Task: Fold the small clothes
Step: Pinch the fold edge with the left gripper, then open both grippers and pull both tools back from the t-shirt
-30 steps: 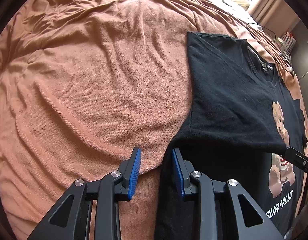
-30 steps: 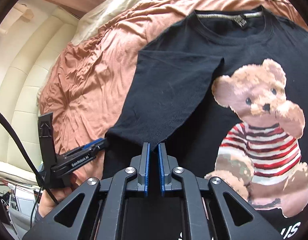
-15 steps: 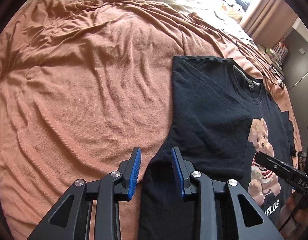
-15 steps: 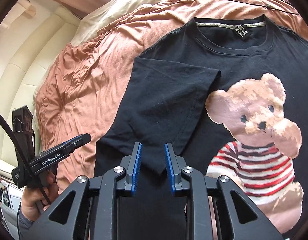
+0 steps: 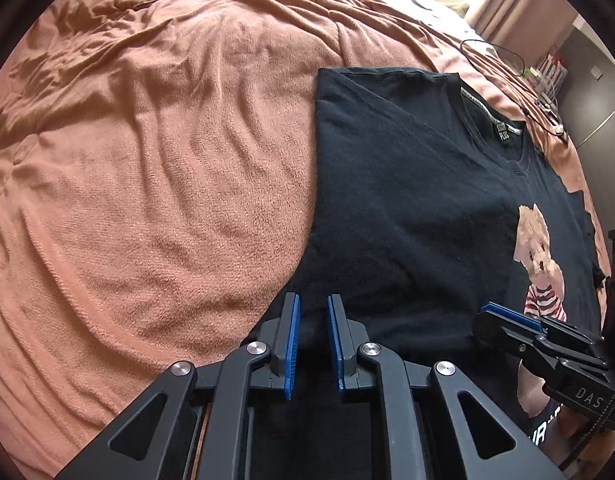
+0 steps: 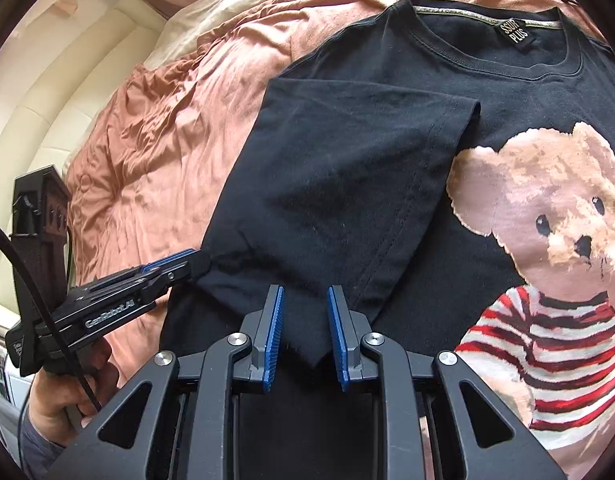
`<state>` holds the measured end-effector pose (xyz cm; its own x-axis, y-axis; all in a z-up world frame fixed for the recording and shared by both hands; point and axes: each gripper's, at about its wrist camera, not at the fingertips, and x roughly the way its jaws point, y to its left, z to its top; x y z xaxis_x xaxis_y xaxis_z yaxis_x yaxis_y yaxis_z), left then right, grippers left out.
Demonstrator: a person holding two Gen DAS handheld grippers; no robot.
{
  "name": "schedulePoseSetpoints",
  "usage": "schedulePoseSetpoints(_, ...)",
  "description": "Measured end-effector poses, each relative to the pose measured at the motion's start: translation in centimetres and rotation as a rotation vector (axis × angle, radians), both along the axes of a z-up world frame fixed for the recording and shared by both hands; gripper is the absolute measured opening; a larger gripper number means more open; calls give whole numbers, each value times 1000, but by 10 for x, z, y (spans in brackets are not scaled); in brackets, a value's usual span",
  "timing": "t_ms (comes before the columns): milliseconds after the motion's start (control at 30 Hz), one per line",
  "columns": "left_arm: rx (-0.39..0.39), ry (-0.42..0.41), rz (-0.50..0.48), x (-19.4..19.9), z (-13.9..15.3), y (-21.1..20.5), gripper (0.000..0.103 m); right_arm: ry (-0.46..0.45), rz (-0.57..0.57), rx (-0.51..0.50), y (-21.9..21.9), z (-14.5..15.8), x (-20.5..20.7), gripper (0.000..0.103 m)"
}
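Now a black T-shirt (image 6: 387,184) with a teddy-bear print (image 6: 547,248) lies flat on the bed, on a rust-coloured blanket (image 5: 155,184), filling the centre and right of the right wrist view. Its one sleeve (image 6: 347,160) is folded inward over the chest, the sleeve hem ending beside the bear's ear. The collar (image 6: 491,52) with its small label sits at the upper right of that frame.

The left claw (image 5: 310,344) hovers at the shirt's side edge, low in the centre of the left wrist view; its jaws have just been closing, a narrow gap remains, and dark cloth shows between the blue pads without being pinched. The right claw (image 6: 304,336) stands slightly parted over the folded sleeve's lower corner, released. A hand (image 6: 67,396) at the lower left grips the left tool's handle.
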<state>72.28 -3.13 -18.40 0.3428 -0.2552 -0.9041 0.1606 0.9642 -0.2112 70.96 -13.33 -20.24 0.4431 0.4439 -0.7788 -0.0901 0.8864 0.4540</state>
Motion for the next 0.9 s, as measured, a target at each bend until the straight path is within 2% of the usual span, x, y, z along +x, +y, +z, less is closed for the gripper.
schedulePoseSetpoints(167,16,15,10,-9,8,4,16,6,34,-69,9,2,-11,20)
schedulePoseSetpoints(267,68,17,22,-20,16,5,17,27,37,-91,8,10,-16,20)
schedulePoseSetpoints(367,28,17,23,-34,28,14,17,30,23,-116,4,23,-26,20)
schedulePoseSetpoints(633,5,-40,59,-78,81,27,19,-61,-9,-182,-14,80,-78,20)
schedulePoseSetpoints(733,5,-77,57,-96,100,26,39,-86,-25,-204,-22,100,-100,20)
schedulePoseSetpoints(800,-1,-105,61,-110,114,25,58,-113,-35,-236,-25,115,-116,20)
schedulePoseSetpoints(833,-6,-118,67,-116,119,26,61,-124,-37,-246,-28,121,-125,21)
schedulePoseSetpoints(900,-17,-141,81,-129,131,27,75,-137,-47,-254,-31,133,-142,37)
